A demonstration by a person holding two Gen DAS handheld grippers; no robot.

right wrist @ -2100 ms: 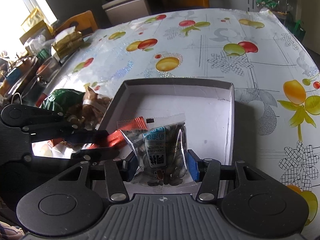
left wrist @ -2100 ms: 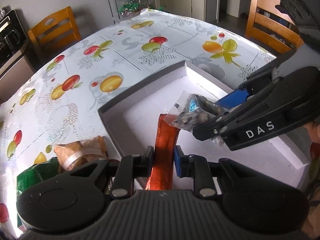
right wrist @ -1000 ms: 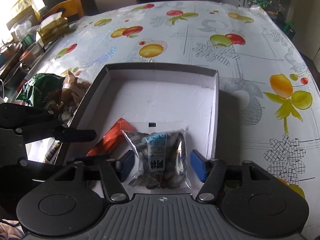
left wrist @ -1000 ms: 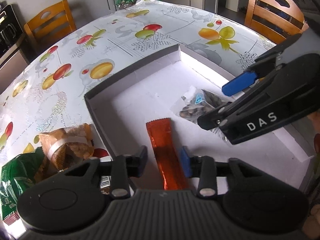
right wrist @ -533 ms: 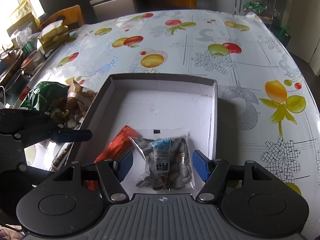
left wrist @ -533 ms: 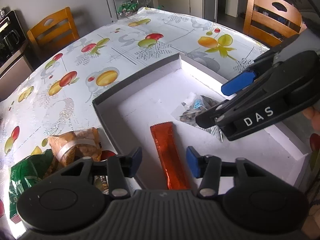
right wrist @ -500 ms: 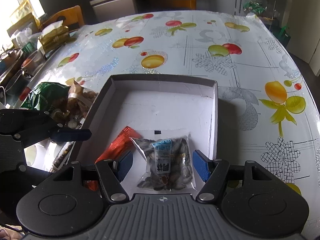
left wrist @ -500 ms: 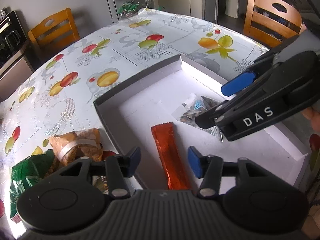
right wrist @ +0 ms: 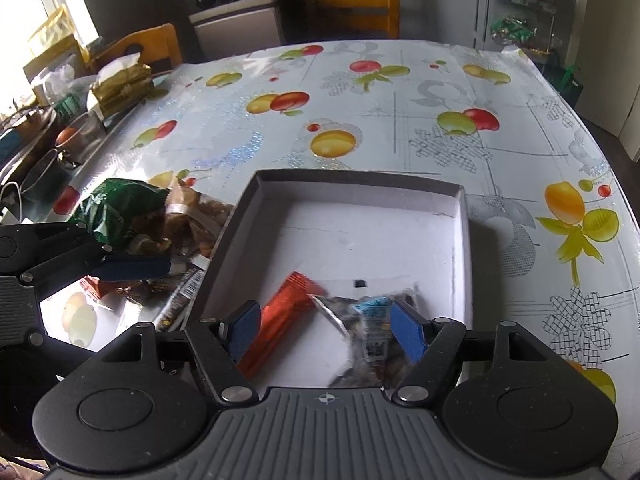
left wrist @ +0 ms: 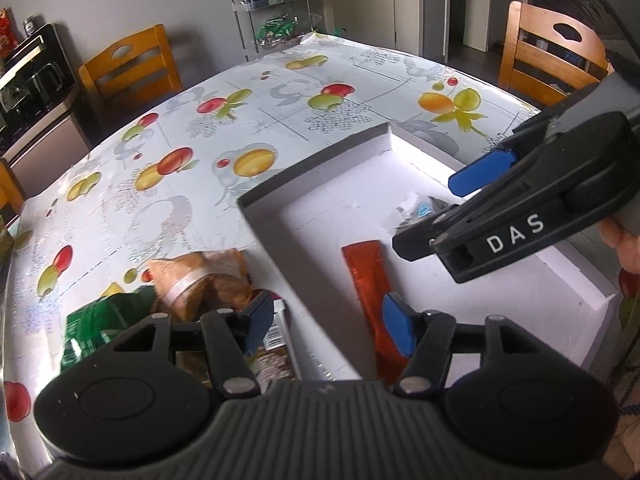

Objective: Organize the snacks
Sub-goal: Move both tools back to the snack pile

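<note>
A shallow white box (left wrist: 312,164) (right wrist: 360,178) sits on the fruit-print table. An orange snack bar (left wrist: 366,276) (right wrist: 280,320) and a clear packet of dark nuts (left wrist: 416,210) (right wrist: 372,320) lie flat inside it. My left gripper (left wrist: 328,324) hovers over the box's left wall, jaws opening, gripping nothing; the bar lies below its right finger. My right gripper (right wrist: 326,328) hangs above both snacks, jaws opening, pads off the packet. Each gripper shows in the other view: right gripper (left wrist: 500,216), left gripper (right wrist: 120,268).
Left of the box lies a pile of snacks: a tan bag (left wrist: 200,280) (right wrist: 188,216), a green bag (left wrist: 100,320) (right wrist: 120,204) and flat packets. Wooden chairs (left wrist: 132,64) ring the table. A wire cart (left wrist: 276,20) stands behind. Tissue pack (right wrist: 120,88) and bowls sit far left.
Both grippers let go of their snacks, which now lie in the box. Both have risen and pulled back with wider jaws. The left one has shifted left over the box wall.
</note>
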